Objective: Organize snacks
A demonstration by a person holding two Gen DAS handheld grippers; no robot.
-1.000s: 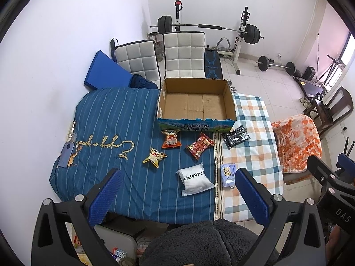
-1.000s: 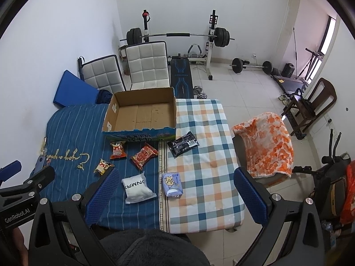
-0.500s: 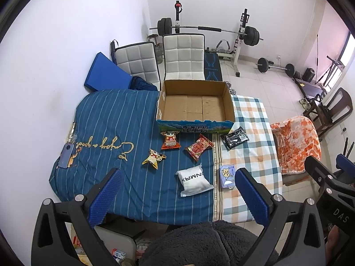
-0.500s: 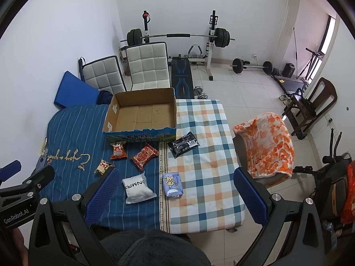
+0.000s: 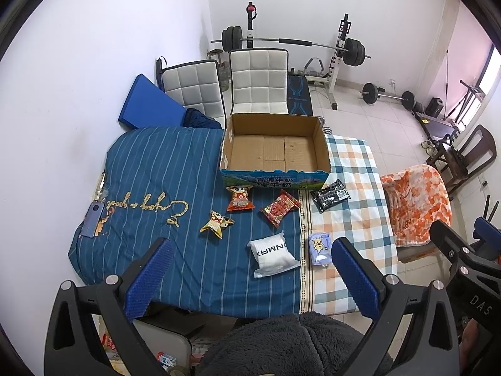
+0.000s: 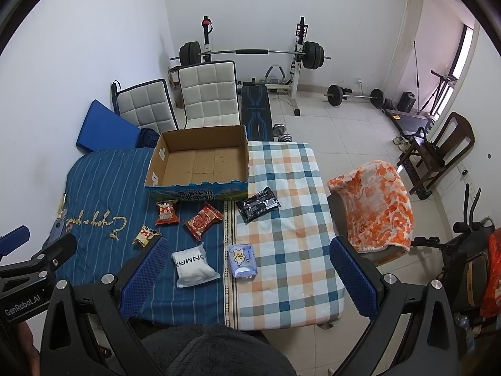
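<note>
An open, bare cardboard box (image 5: 275, 148) (image 6: 200, 159) stands at the far side of a cloth-covered table. In front of it lie several snack packs: an orange cartoon pack (image 5: 239, 199) (image 6: 166, 212), a red pack (image 5: 280, 207) (image 6: 203, 221), a black pack (image 5: 329, 195) (image 6: 257, 204), a yellow pack (image 5: 216, 223) (image 6: 145, 234), a white pillow pack (image 5: 273, 254) (image 6: 193, 264) and a pale blue pack (image 5: 320, 247) (image 6: 241, 260). My left gripper (image 5: 250, 277) and right gripper (image 6: 247, 277) both hang open, high above the table's near edge, holding nothing.
A blue striped cloth (image 5: 150, 169) covers the table's left half, a checked cloth (image 6: 288, 188) the right. A phone (image 5: 92, 221) lies at the left edge. Two white chairs (image 5: 258, 81), a weight bench (image 6: 255, 112) and an orange-draped chair (image 6: 374, 203) surround the table.
Both views shifted very slightly; the table and snacks sit a little higher in the left wrist view. Nothing was taken hold of or moved.
</note>
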